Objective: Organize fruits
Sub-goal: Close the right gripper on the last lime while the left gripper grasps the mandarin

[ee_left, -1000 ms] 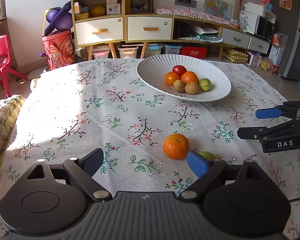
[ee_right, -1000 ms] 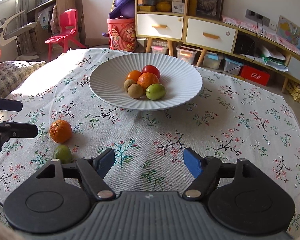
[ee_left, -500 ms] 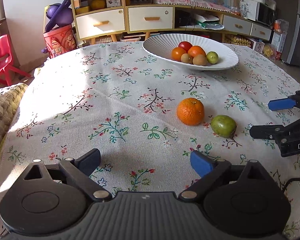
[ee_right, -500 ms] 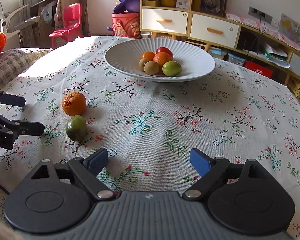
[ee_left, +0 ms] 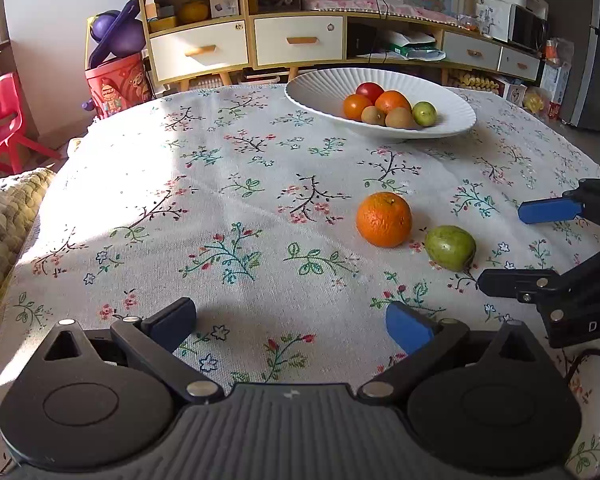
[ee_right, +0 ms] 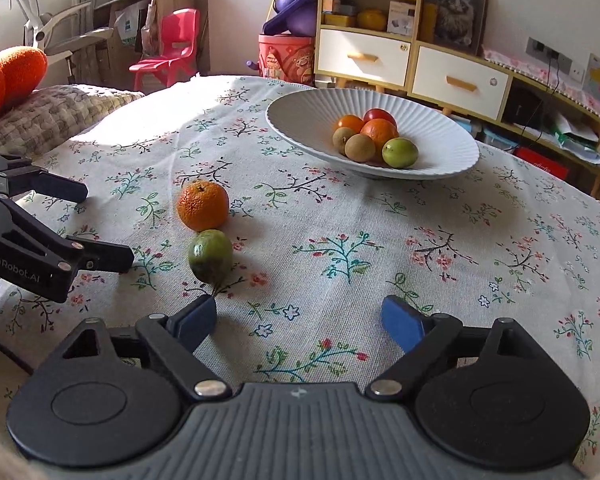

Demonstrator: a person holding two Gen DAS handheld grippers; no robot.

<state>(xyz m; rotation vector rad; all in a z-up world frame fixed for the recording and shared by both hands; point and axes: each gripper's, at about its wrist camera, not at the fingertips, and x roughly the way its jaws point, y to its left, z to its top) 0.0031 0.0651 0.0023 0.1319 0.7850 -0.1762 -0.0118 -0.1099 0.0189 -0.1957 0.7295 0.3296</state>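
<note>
Where the left wrist camera looks across the floral tablecloth (ee_left: 228, 184), we see a pebbly-skinned orange (ee_left: 384, 219) and, just beside it to the right, a smooth green fruit (ee_left: 450, 247) of a kind we cannot name, both lying loose on the cloth well short of the white ribbed bowl (ee_left: 324, 92), which holds six fruits in a cluster: two orange ones, a red one, two brown kiwis and a small green one. Our left gripper (ee_left: 291, 323) stands wide open with nothing between its blue pads, and the right gripper (ee_left: 516, 248) reaches in from the right edge, parted around empty air beside the green fruit. Compared with half a second ago, both loose fruits sit slightly higher in this view and the bowl a little lower. The right gripper's body is cut off by the frame edge. From the right wrist camera, the orange (ee_right: 203, 206) and green fruit (ee_right: 210, 256) lie left of centre, touching or nearly so; the green one shows a dark underside. The right gripper (ee_right: 300, 322) is spread wide and empty, its left pad near the green fruit, which has come closer since the earlier frame. The left gripper (ee_right: 104, 226) enters from the left, open, partly cut off. The bowl (ee_right: 300, 120) sits beyond.
</note>
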